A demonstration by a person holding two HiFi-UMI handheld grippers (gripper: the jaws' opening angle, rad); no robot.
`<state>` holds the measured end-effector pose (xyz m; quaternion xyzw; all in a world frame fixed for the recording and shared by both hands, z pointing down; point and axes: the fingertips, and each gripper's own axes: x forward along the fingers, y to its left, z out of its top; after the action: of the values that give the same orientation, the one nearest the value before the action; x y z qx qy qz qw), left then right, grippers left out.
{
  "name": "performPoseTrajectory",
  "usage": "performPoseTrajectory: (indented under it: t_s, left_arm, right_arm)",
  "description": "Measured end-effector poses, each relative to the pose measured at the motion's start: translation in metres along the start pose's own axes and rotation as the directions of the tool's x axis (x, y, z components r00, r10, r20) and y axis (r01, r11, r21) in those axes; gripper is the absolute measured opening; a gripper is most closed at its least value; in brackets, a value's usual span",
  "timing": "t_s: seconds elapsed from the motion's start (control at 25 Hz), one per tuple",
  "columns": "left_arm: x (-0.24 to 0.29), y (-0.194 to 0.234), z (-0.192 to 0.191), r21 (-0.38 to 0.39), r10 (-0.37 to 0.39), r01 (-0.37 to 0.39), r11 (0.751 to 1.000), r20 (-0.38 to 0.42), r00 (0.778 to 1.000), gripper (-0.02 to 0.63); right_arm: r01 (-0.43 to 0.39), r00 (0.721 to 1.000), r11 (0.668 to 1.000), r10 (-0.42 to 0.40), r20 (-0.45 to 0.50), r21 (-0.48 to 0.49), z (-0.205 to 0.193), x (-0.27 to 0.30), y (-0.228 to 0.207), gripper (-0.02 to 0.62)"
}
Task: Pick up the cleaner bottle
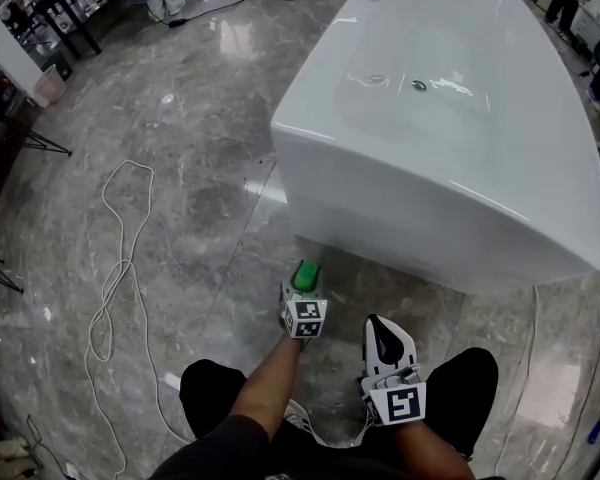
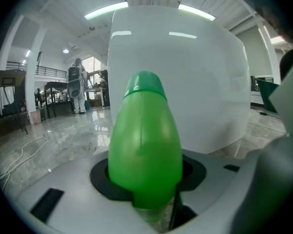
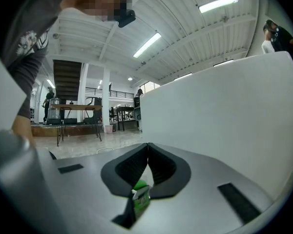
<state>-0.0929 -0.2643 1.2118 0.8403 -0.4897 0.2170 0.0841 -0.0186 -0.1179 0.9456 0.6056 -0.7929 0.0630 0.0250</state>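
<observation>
The green cleaner bottle is upright just above the marble floor, close to the near corner of the white bathtub. My left gripper reaches it from the near side. In the left gripper view the bottle with its green cap fills the hollow of the black pads, and the left gripper is shut on its body. Whether its base rests on the floor I cannot tell. My right gripper hangs to the right of it, apart from the bottle. The right gripper has its pad tips touching.
The bathtub's wall rises right behind the bottle and also fills the right of the right gripper view. A white cable loops over the floor to the left. The person's knees are at the bottom edge. Tables and people stand far off.
</observation>
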Motion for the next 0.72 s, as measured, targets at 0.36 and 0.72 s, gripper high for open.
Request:
performPoseTrajectory:
  t_s: [0.36, 0.72]
  left_arm:
    - [-0.014, -0.001, 0.100, -0.040, 0.045, -0.040, 0.998, 0.121, 0.992, 0.186]
    - [-0.090, -0.008, 0.212, -0.035, 0.047, -0.044, 0.998, 0.110, 0.993, 0.184]
  right_arm:
    - [0.053, 0.999, 0.998, -0.053, 0.001, 0.020, 0.021, 0.006, -0.022, 0.017]
    - [0.203, 0.979, 0.979, -0.203, -0.011, -0.028, 0.130, -0.001, -0.071, 0.017]
